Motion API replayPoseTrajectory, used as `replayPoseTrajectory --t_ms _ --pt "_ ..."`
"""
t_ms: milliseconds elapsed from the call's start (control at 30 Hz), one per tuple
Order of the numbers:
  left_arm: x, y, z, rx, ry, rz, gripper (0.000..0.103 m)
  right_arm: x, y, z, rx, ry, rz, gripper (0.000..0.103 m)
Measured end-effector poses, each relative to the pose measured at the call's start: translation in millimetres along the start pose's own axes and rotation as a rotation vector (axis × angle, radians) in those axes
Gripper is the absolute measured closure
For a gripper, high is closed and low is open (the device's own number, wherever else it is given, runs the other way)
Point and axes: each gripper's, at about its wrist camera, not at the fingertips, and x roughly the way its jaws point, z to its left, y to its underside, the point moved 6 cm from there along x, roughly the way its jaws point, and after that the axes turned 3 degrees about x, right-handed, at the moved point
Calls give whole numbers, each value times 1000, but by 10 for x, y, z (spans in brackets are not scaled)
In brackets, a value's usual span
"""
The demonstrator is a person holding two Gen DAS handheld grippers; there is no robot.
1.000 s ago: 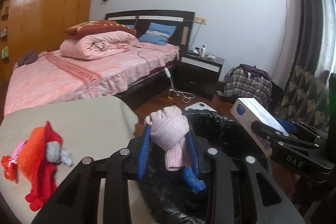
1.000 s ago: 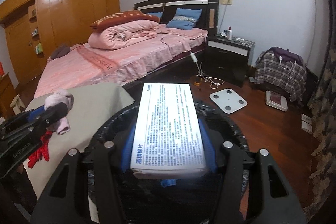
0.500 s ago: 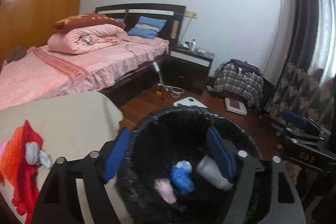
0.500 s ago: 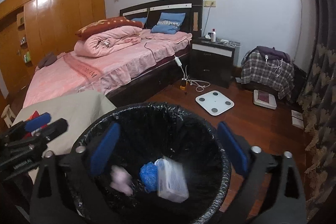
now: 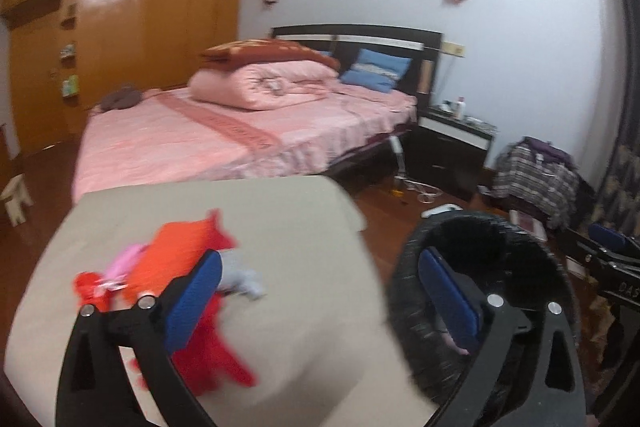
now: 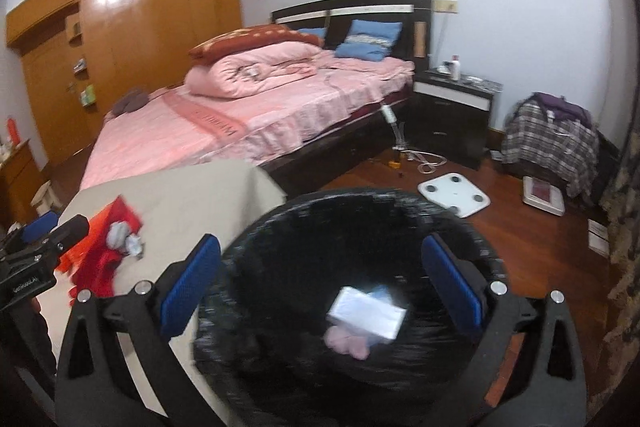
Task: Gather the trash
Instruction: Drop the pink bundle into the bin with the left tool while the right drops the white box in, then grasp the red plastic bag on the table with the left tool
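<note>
The red and orange scraps (image 5: 188,259) and a grey wad (image 5: 240,275), blurred, lie on the beige table (image 5: 280,219), left of the black bin (image 6: 360,211). The left gripper (image 5: 320,291) is nearer, scraps just beyond its left finger; the right gripper (image 6: 320,279) hangs over the bin. Both have just been opening, wide and empty.

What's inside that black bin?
In the bin: a white box lying over something pink, with blue behind it. Anything deeper is hidden.

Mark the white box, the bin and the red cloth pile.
white box (image 6: 366,313), right wrist view, on its top face, inside the bin.
bin (image 6: 280,223), right wrist view, on the far-left rim of the black liner.
red cloth pile (image 5: 176,251), left wrist view, on the orange upper part, on the table.
</note>
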Motion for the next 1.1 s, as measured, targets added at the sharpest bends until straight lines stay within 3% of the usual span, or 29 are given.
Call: replayPoseTrajectory --t_ms 333,600,833,1100 --pt "-340 343 904 -53 -190 20 6 158 39 898 -79 -139 17 5" --pt "-356 586 1314 -91 -262 54 6 315 173 1479 -155 -198 39 5" --pt "-310 711 1513 -111 -299 69 7 509 317 1739 -179 -219 86 5" --pt "-88 792 1984 -155 -370 97 14 699 287 2044 -194 -251 98 5"
